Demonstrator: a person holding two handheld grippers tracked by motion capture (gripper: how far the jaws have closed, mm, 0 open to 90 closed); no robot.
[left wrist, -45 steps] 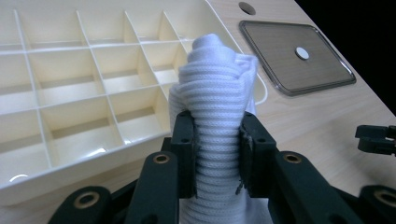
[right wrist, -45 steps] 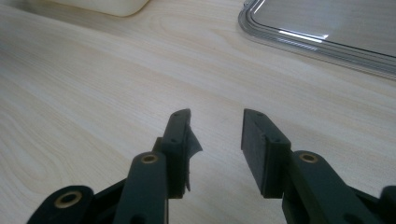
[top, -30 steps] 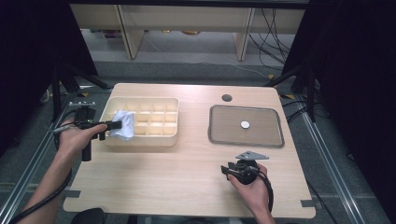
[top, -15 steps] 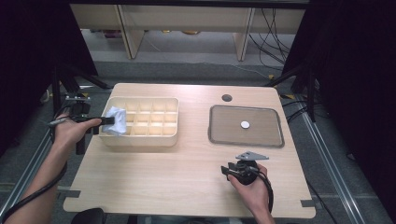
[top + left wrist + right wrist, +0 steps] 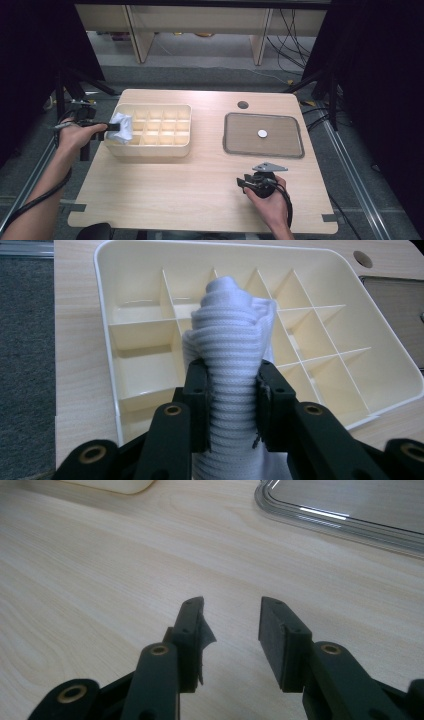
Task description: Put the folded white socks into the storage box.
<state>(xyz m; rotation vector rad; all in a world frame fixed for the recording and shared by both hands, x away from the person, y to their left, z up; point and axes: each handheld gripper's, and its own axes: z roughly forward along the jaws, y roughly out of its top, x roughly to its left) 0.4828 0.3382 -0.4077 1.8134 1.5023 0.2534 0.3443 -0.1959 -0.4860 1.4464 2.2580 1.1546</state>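
Pale wood worktop (image 5: 165, 185). My left jaws (image 5: 231, 390) pinch rolled white cloth (image 5: 235, 340) above the divided tray (image 5: 380, 360) ahead, ready for a compartment. Right jaws (image 5: 231, 625) spread, idle, nothing between.

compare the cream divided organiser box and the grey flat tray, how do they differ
The cream plastic organiser box has tall walls and a grid of small compartments; the grey rectangular tray is shallow and undivided. The box sits on the table's left side, the tray on its right. A rolled white ribbed cloth, clamped in the left gripper, hangs over the box's left end; the tray holds a small white round disc. Both are rounded rectangles resting flat on the wooden table.
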